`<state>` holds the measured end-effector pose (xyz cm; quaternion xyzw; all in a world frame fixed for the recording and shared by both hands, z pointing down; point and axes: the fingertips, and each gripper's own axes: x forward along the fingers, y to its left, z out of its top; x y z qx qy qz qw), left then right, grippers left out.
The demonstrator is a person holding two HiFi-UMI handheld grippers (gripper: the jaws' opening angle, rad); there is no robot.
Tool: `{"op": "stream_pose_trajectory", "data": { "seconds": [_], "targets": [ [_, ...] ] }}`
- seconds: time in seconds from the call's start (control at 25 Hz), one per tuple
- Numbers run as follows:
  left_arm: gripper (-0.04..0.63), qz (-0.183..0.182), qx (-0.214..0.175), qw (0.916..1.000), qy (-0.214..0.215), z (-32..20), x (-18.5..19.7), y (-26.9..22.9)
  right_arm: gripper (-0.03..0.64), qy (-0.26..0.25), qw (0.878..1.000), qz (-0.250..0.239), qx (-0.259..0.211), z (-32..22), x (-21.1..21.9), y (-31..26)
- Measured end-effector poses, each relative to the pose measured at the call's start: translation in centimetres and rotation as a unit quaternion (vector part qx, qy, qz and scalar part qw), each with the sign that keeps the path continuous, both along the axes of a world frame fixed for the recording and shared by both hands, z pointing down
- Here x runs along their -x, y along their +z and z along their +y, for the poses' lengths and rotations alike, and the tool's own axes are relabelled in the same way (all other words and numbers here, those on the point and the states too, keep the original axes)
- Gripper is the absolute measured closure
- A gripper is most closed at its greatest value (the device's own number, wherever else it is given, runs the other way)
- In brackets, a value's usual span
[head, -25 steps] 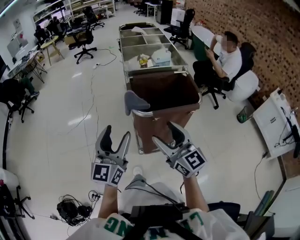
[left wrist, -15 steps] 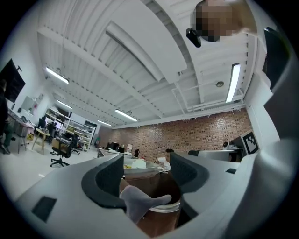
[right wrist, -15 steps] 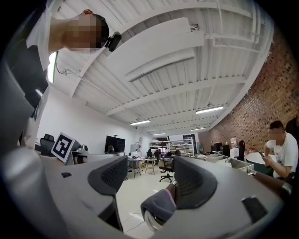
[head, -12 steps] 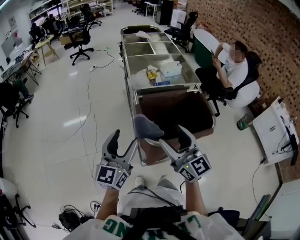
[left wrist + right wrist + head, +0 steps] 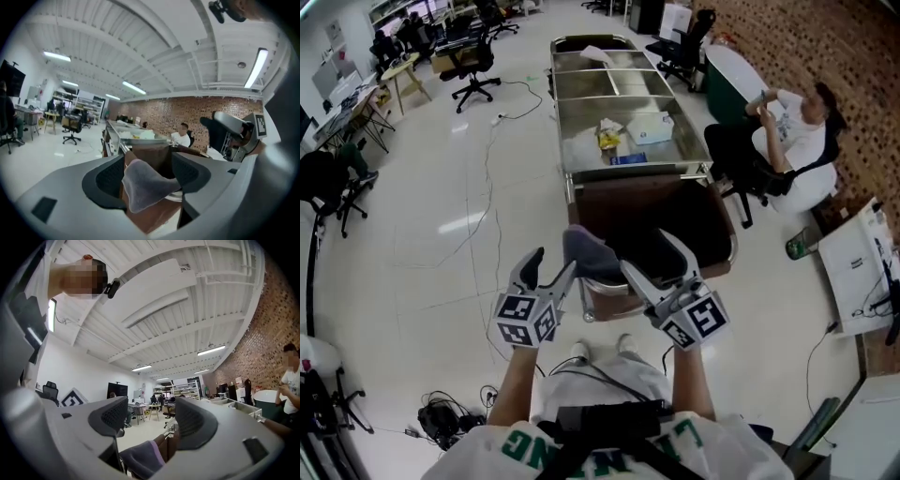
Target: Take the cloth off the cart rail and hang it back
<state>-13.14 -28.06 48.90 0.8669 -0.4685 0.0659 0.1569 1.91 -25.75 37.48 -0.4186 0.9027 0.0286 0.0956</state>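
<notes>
- The grey cloth [image 5: 587, 253] hangs over the near rail [image 5: 609, 289] of the cart [image 5: 623, 82], dead ahead at 12 o'clock from the person holding the grippers.
- The left gripper [image 5: 550, 267] is at the cloth's 8 o'clock side. Its jaws are opening, and in the left gripper view the cloth [image 5: 145, 185] sits between them. Whether a pad touches the cloth is hard to tell; it looks loose.
- The right gripper [image 5: 654, 262] is at the cloth's 4 o'clock side, jaws apart with nothing between them. In the right gripper view the cloth [image 5: 140, 458] lies below the jaws, toward 6 o'clock.
- A seated person [image 5: 787, 122] is at about 2 o'clock, beside the cart.
</notes>
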Motion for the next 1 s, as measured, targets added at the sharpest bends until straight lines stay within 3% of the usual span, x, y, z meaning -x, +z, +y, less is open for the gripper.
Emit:
{"op": "stream_pose_trajectory", "data": {
  "seconds": [0.08, 0.16, 0.28, 0.4, 0.48, 0.6, 0.72, 0.88, 1.0],
  "targets": [
    [0.266, -0.012, 0.053, 0.9984, 0.018, -1.4, -1.1, 1.9, 0.295, -0.007, 1.000, 0.003, -0.005, -0.1, -0.6, 0.0],
    [0.199, -0.032, 0.090, 0.9951, 0.026, -2.8, -2.1, 3.6, 0.295, -0.003, 1.000, -0.009, 0.001, -0.4, -1.8, 0.2],
    [0.200, -0.056, 0.145, 0.9873, 0.034, -3.9, -3.2, 6.1, 0.295, -0.004, 1.000, -0.016, 0.004, -0.5, -3.2, 0.4],
    [0.260, -0.061, 0.198, 0.9767, 0.055, -3.6, -4.4, 7.6, 0.295, 0.015, 1.000, 0.002, -0.004, -0.7, -4.7, 0.6],
    [0.373, -0.055, 0.207, 0.9751, 0.058, -3.4, -5.0, 7.5, 0.295, 0.029, 1.000, 0.005, 0.005, -1.3, -5.8, 1.0],
    [0.433, -0.071, 0.190, 0.9783, 0.043, -3.3, -4.9, 6.6, 0.295, 0.032, 0.999, -0.002, 0.014, -1.9, -6.8, 1.1],
    [0.549, -0.078, 0.147, 0.9859, 0.019, -3.4, -3.9, 4.3, 0.296, 0.031, 0.999, -0.008, 0.014, -2.4, -7.2, 0.9],
    [0.554, -0.051, 0.066, 0.9965, -0.006, -3.7, -3.0, -0.7, 0.295, 0.028, 0.999, -0.016, 0.014, -3.1, -7.1, 0.7],
    [0.554, -0.016, -0.015, 0.9992, -0.034, -3.6, -1.8, -5.4, 0.296, 0.017, 1.000, -0.020, 0.010, -3.5, -6.3, 0.3]
  ]
}}
